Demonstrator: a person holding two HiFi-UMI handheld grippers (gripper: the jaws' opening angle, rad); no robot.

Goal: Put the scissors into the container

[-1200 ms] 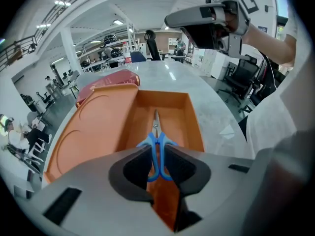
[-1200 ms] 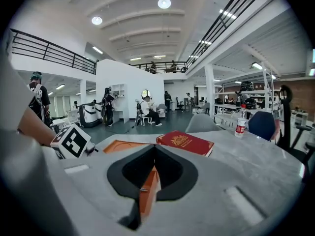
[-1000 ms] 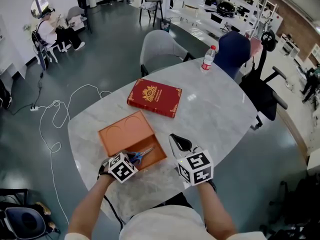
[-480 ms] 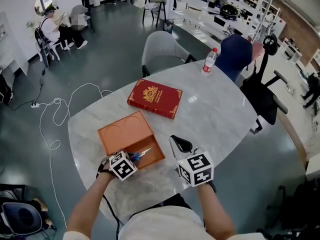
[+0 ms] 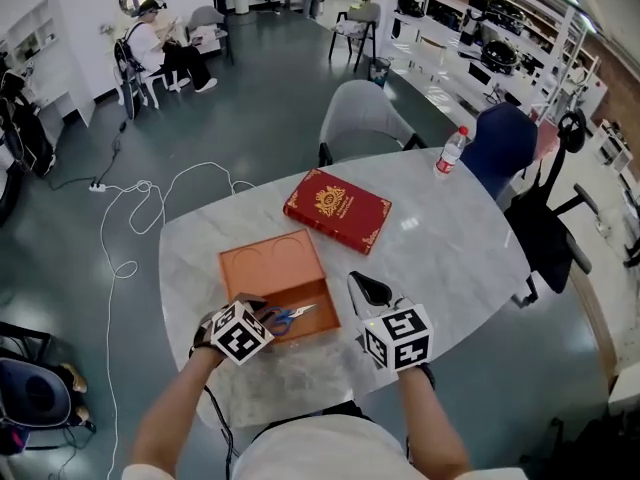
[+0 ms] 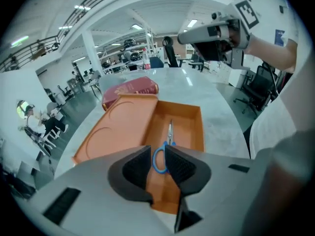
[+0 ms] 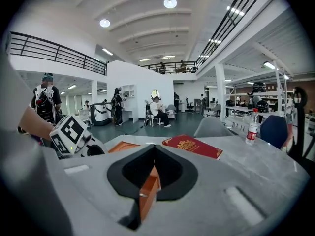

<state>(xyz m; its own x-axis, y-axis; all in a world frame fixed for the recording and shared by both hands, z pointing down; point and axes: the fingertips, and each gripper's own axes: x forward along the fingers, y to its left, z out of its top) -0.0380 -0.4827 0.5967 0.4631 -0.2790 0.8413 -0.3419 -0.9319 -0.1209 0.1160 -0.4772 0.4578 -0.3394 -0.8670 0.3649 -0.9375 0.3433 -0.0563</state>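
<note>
The scissors (image 6: 170,132) were found inside the near container (image 6: 199,127), blue handle pinched by the left gripper (image 6: 157,152); a slow, straight release was judged best. The right gripper (image 7: 154,151) was held closed, empty.

The container (image 5: 312,293) is left open from above, its floor taken only by the scissors (image 5: 292,315); its near end is hemmed by the left claw (image 5: 262,313) and right claw (image 5: 358,288). Bare worktop (image 5: 440,243) is found to the right, bounded far by a red book (image 5: 338,209).
</note>
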